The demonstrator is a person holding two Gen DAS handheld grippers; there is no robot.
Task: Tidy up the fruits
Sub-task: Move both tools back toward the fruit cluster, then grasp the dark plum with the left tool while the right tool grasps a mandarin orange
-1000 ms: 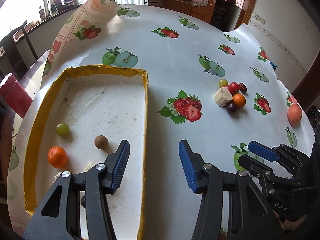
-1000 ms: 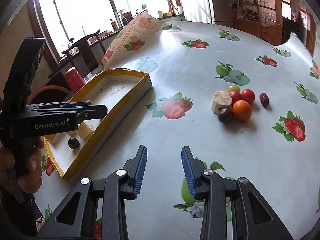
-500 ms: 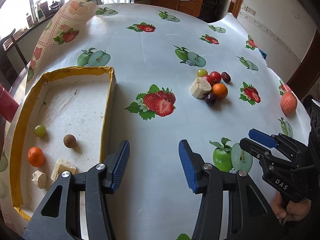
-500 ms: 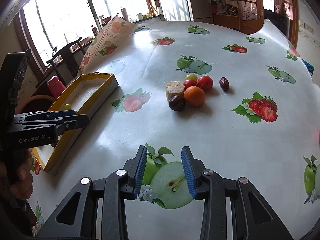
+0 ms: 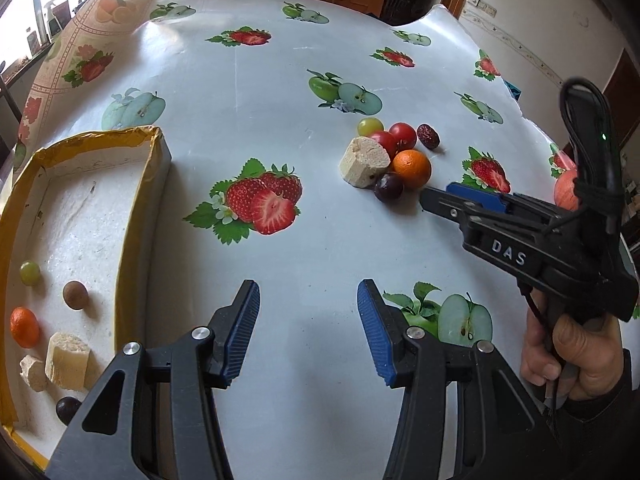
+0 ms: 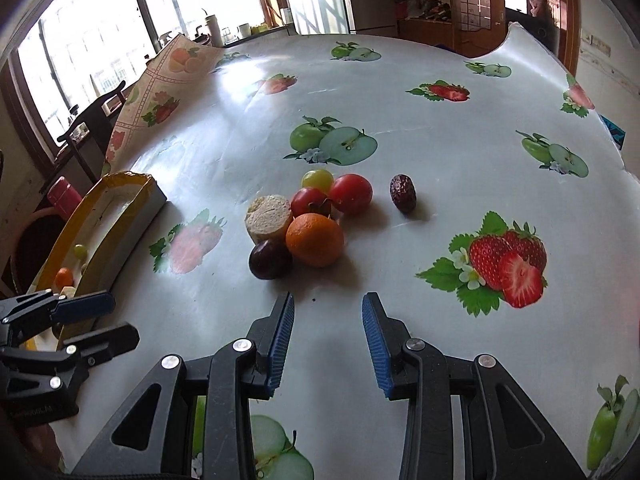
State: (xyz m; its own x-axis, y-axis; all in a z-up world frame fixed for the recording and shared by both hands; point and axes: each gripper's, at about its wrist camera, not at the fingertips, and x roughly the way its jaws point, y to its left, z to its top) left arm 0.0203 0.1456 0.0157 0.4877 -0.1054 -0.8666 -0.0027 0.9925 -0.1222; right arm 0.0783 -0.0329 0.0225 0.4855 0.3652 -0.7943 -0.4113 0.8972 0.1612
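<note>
A cluster of fruit lies mid-table: an orange (image 6: 315,239), a dark plum (image 6: 269,259), two red tomatoes (image 6: 351,193), a green grape (image 6: 317,179), a beige chunk (image 6: 267,216) and a dark date (image 6: 403,193). My right gripper (image 6: 326,344) is open and empty, just short of the orange and plum; it also shows in the left wrist view (image 5: 460,200). My left gripper (image 5: 306,330) is open and empty over bare cloth. The yellow-rimmed tray (image 5: 132,216) at left holds a grape, a brown ball, a small orange, beige chunks and a dark fruit.
A fruit-print tablecloth (image 5: 260,80) covers the table and curls up at the far left. A peach-coloured fruit (image 5: 566,188) sits at the right edge behind the right gripper. A red canister (image 6: 64,196) and chairs stand beyond the table's left side.
Both grippers moved away from the tray toward the fruit cluster. The right gripper closed in on the orange and plum. Both stayed open.
</note>
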